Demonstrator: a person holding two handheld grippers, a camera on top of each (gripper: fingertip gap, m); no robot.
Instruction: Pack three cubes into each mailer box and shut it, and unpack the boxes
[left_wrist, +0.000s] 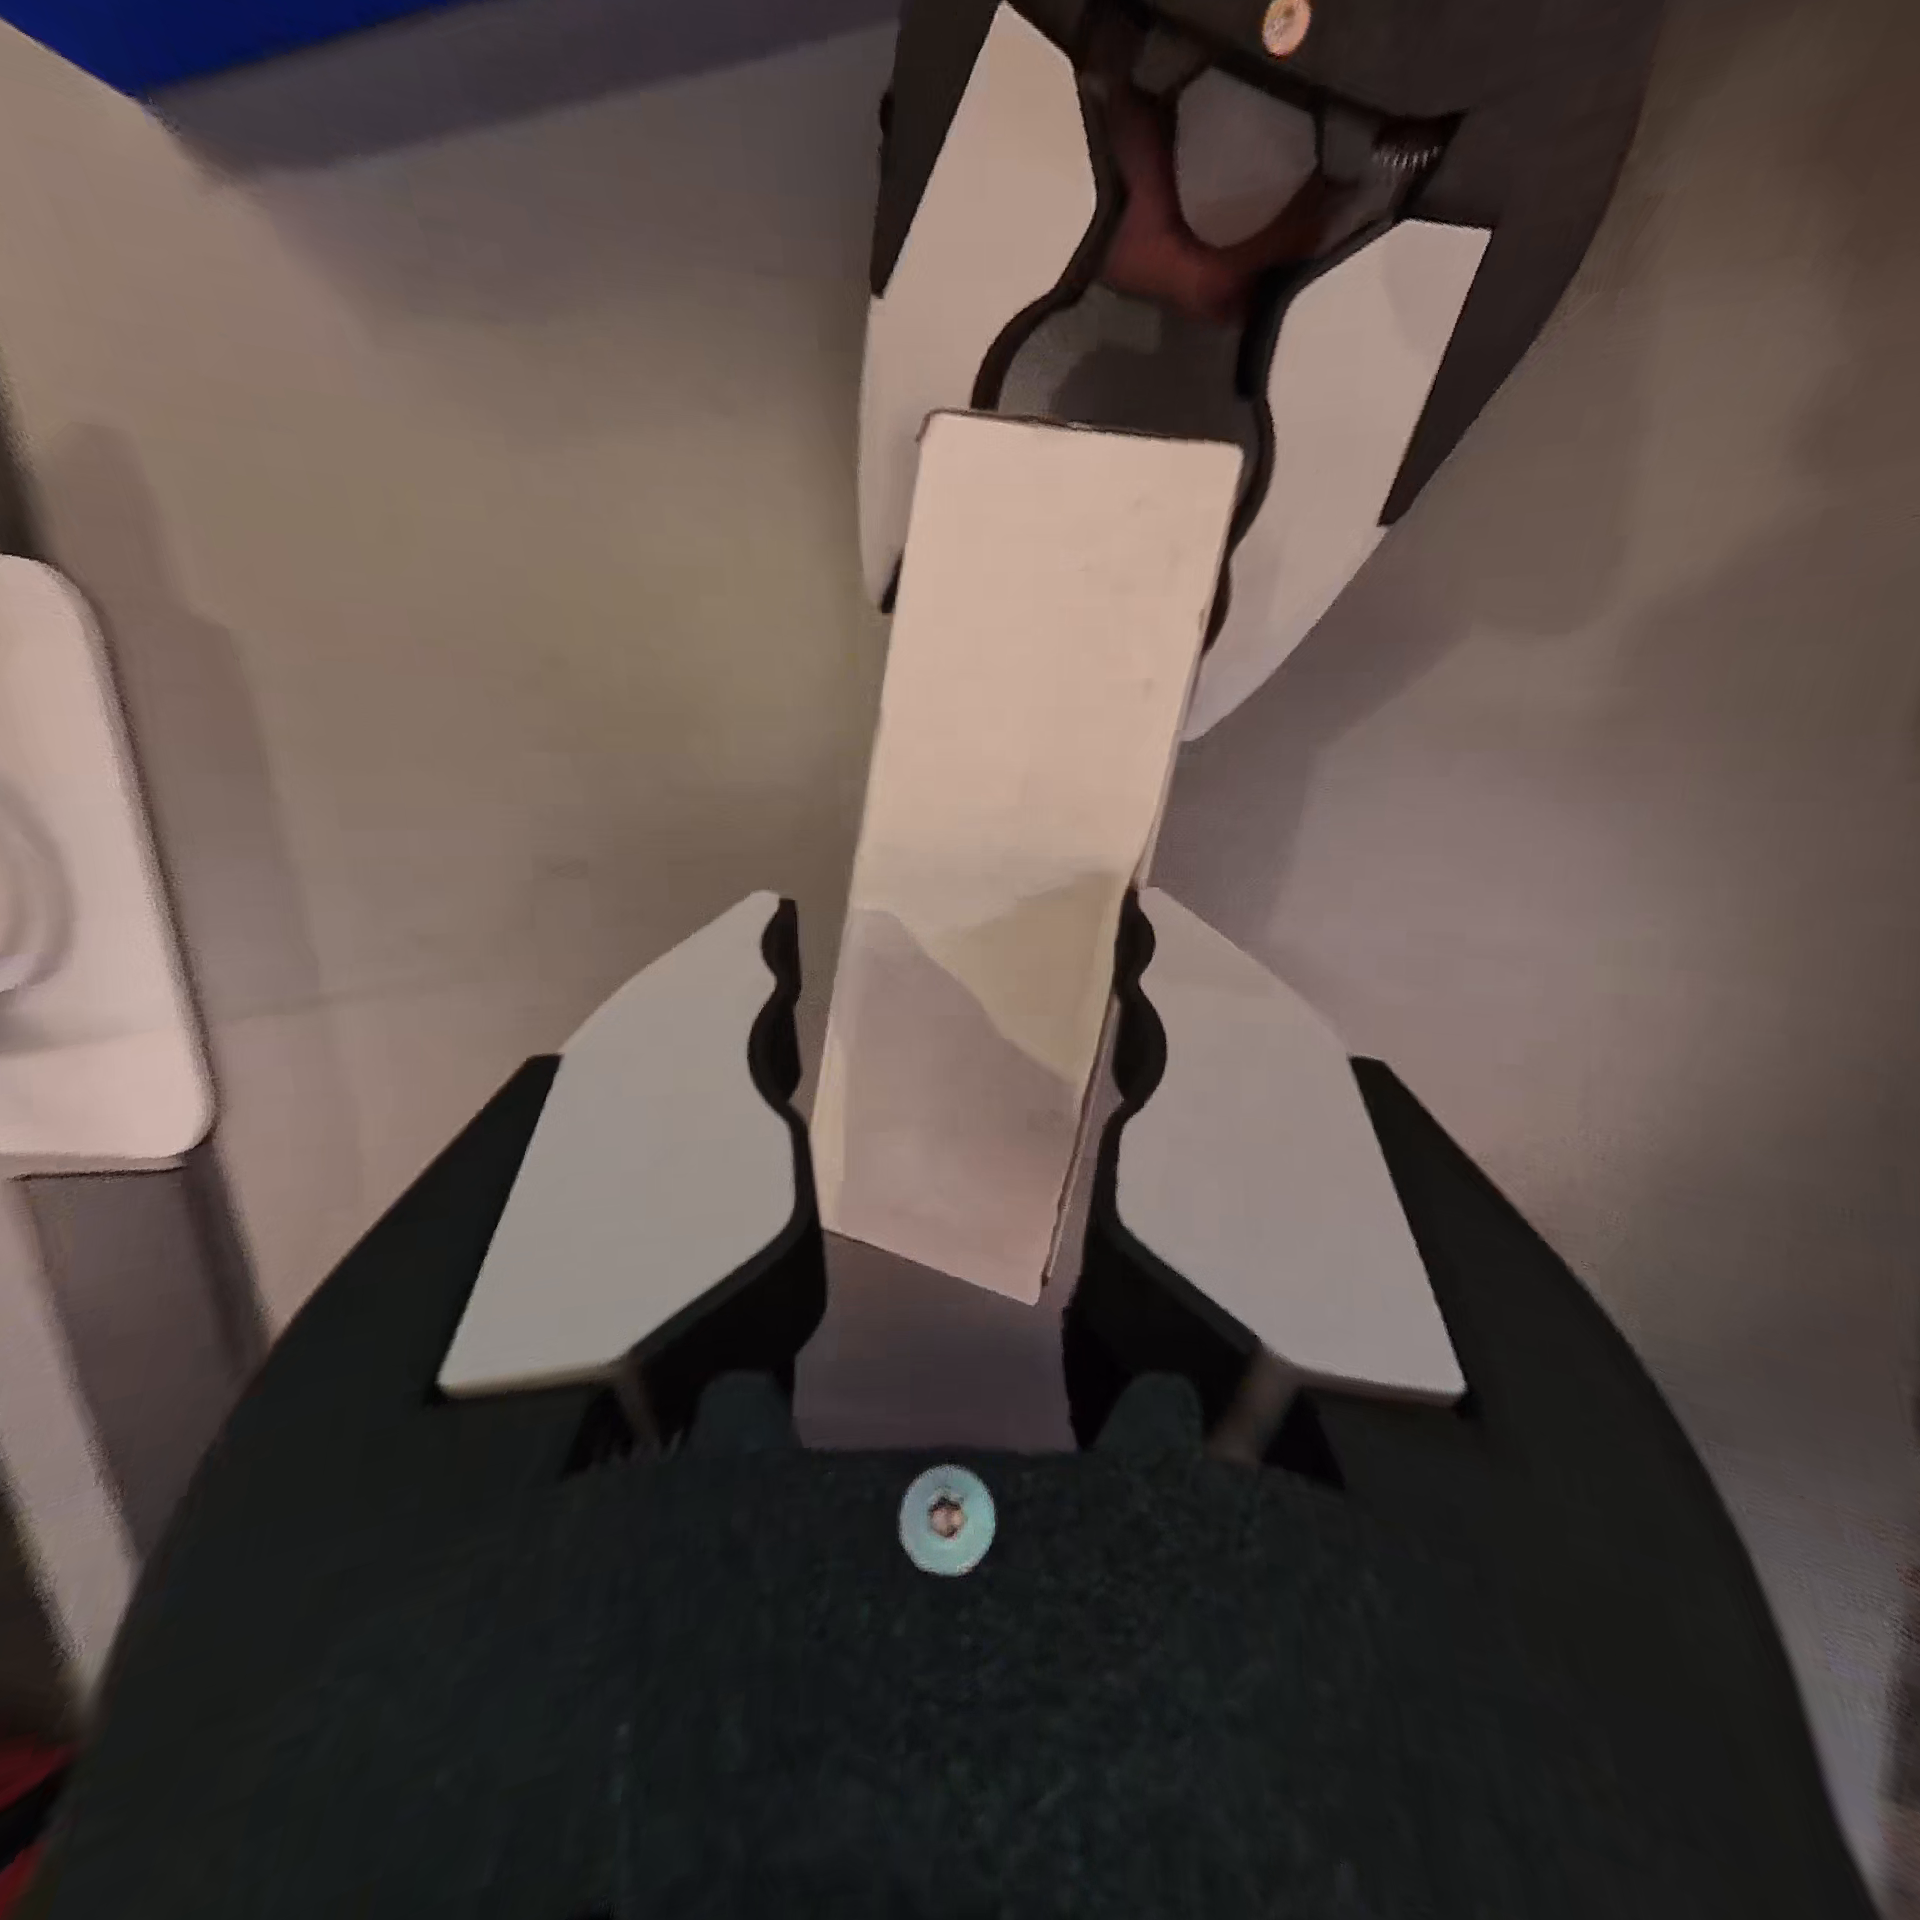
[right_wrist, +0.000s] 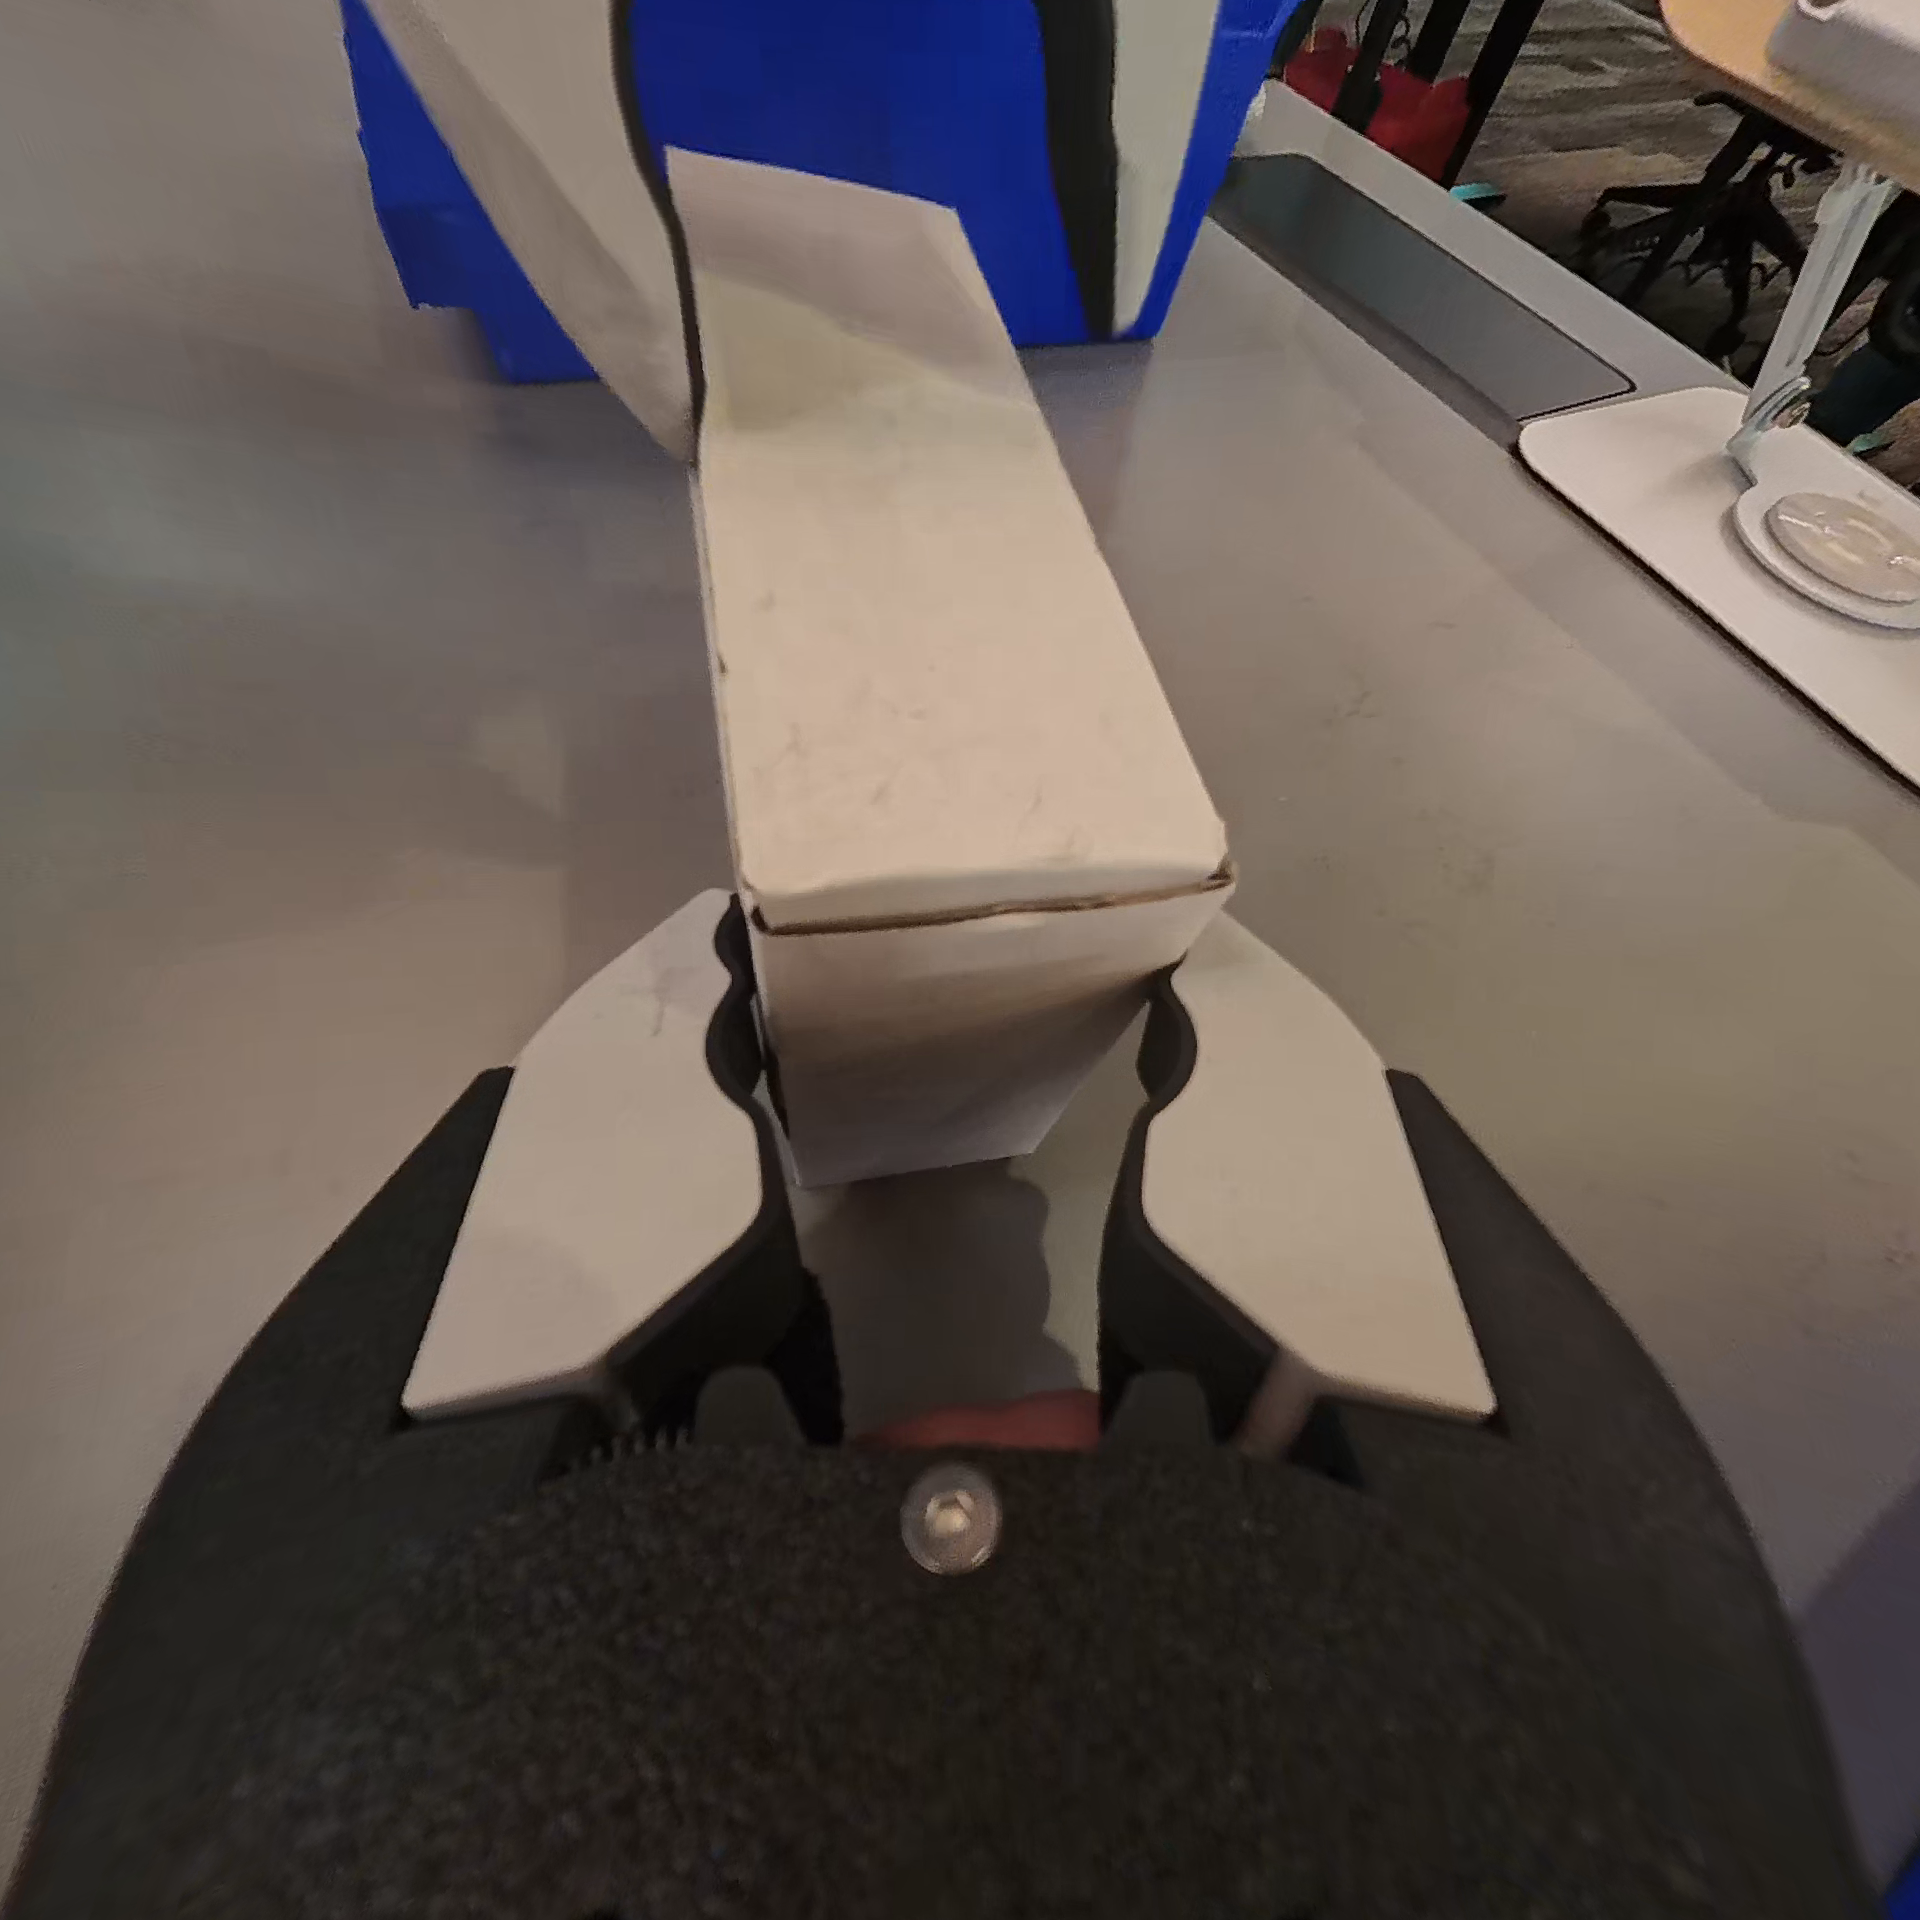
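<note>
Spanning the gap between the two tools, a long white mailer box (right_wrist: 914, 623) is held above the grey table (right_wrist: 312, 727), its long axis running from 6 to 12 o'clock in both wrist views. One end sits between the part-closed jaws of the left gripper (left_wrist: 961, 1049), which press its sides, and the other between those of the right gripper (right_wrist: 951, 1039). Neither gripper is nearer; the end flap facing the right gripper appears shut, and a blue bin (right_wrist: 852, 94) stands beyond at 12 o'clock.
</note>
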